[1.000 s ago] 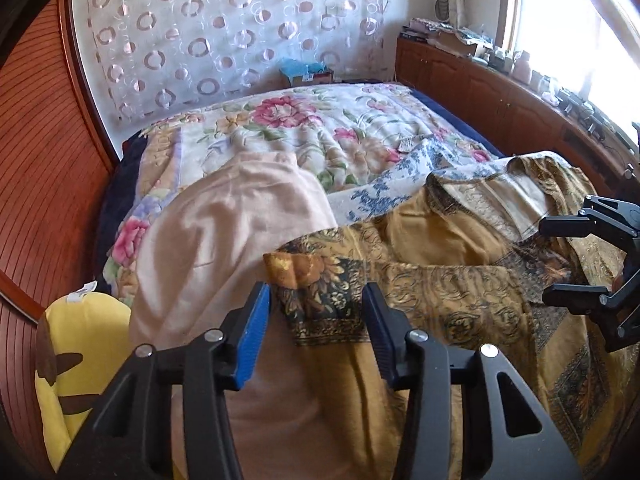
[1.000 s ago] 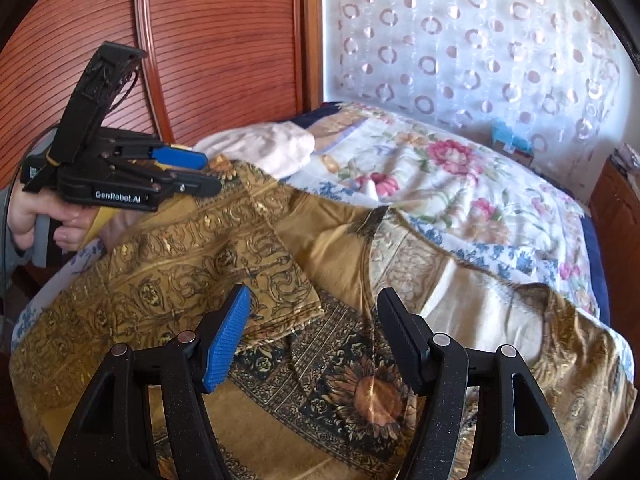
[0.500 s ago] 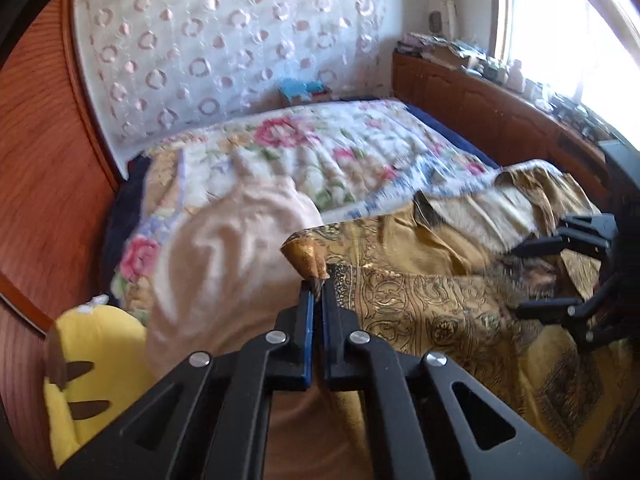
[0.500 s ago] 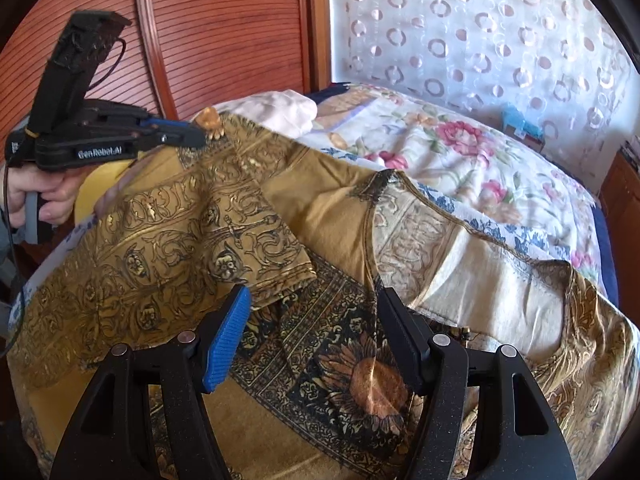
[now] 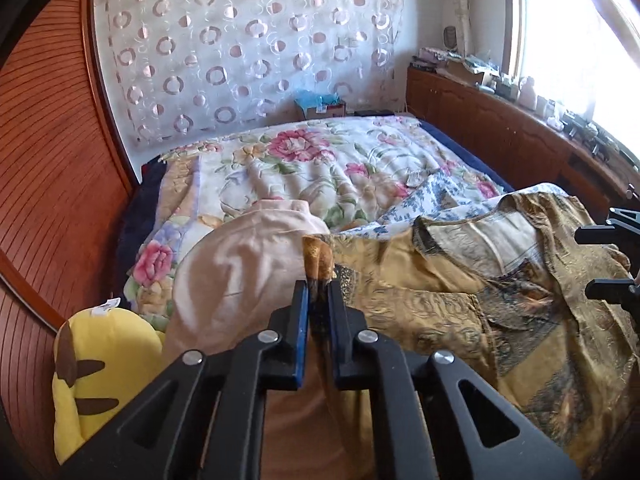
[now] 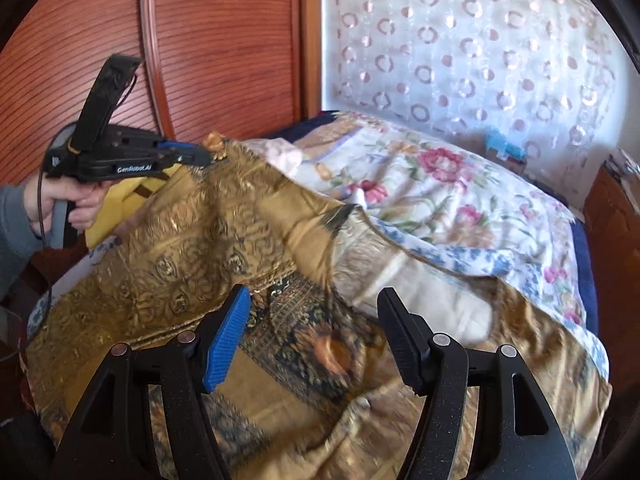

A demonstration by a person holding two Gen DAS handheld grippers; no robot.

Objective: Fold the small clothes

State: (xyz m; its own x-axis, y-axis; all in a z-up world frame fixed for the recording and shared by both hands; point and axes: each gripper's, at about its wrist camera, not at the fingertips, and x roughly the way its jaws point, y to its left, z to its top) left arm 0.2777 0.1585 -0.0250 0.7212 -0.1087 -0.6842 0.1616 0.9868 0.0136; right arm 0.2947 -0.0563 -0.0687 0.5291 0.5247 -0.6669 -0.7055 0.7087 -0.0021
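Our left gripper (image 5: 319, 292) has its fingers (image 5: 301, 308) pinched on a corner of the gold patterned garment (image 5: 420, 304), the jaws just easing apart a touch, yet the cloth stays caught between the pads with its tip poking up past them. From the other side we see that corner lifted off the bed (image 6: 460, 184), the fabric tenting up toward the hand (image 6: 68, 200) on the handle. Our right gripper (image 6: 314, 332) stands wide open with nothing between its fingers (image 6: 228, 336), hovering over the garment's dark flowered panel. The rest of the garment sprawls across the flowered quilt (image 5: 320, 168). Beside it lies a pale pink cloth (image 5: 240, 252), and a yellow plush toy (image 5: 104, 368) sits at the bed's edge.
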